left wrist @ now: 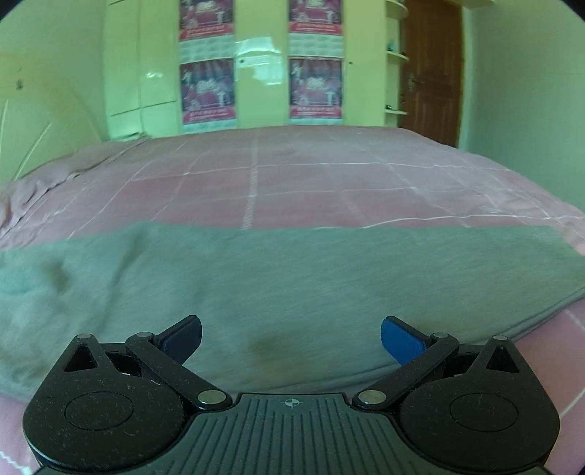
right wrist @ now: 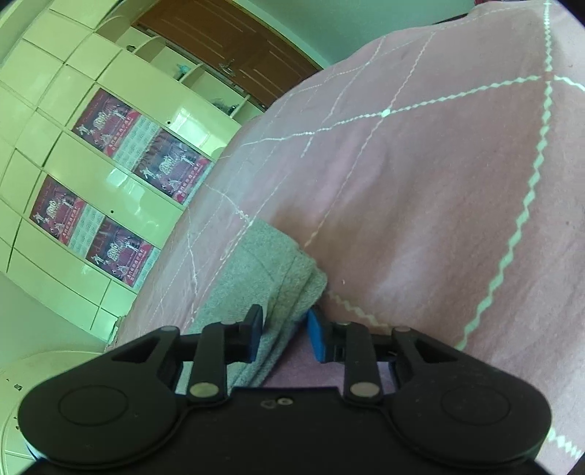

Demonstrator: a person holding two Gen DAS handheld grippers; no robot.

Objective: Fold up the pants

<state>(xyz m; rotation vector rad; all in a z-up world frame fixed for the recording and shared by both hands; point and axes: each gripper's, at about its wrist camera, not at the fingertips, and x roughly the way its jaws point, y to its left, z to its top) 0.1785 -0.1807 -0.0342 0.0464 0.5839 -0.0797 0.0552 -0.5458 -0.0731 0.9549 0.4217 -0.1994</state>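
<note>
Bed (left wrist: 329, 175) with pink quilted cover; glossy cream wardrobe (left wrist: 256, 65) bearing posters (left wrist: 206, 91); brown door (left wrist: 431, 73); pale green walls (left wrist: 47, 73).

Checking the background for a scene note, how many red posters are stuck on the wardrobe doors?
4, in a two-by-two block on the wardrobe: upper left, upper right, lower left, lower right. The top pair is cropped by the frame; more above may be hidden.

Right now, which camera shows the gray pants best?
The left wrist view: the gray pants spread wide across the pink bed, under the open left gripper. The right wrist view shows only one end, between the right gripper's fingers.
</note>
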